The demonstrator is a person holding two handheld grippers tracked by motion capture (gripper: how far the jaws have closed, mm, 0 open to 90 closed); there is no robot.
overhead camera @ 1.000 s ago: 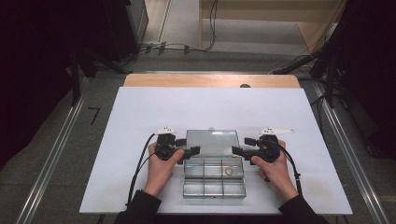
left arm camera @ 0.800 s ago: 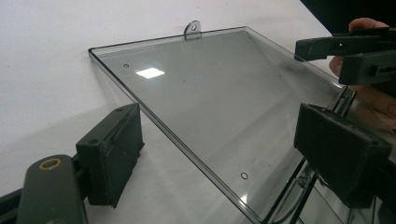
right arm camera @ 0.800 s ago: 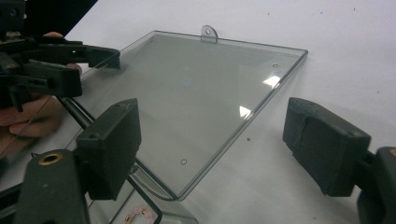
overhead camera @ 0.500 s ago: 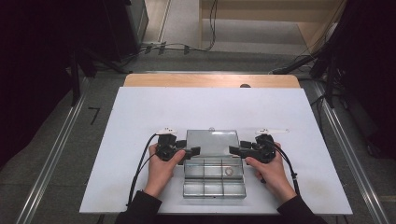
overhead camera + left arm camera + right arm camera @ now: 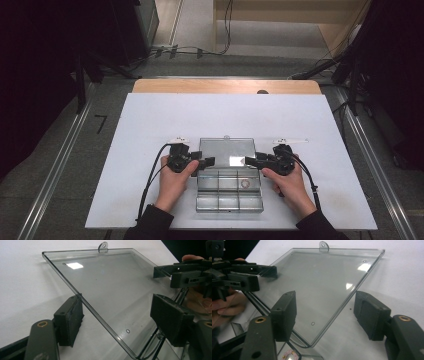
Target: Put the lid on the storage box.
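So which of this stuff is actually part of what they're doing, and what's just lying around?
In use:
clear lid
compartment box
left gripper
right gripper

Lying about:
cables on the floor
small white strips on the table

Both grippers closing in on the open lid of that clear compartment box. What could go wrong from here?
1. The clear lid is thin and slick. The left gripper and right gripper have just been closing, straddling its side edges, pads not yet pressing; a skewed bite could slip off.
2. Uneven closing might twist the lid at its hinge on the compartment box.
3. A small ring-like part sits in one compartment; a jolt could bounce it out.
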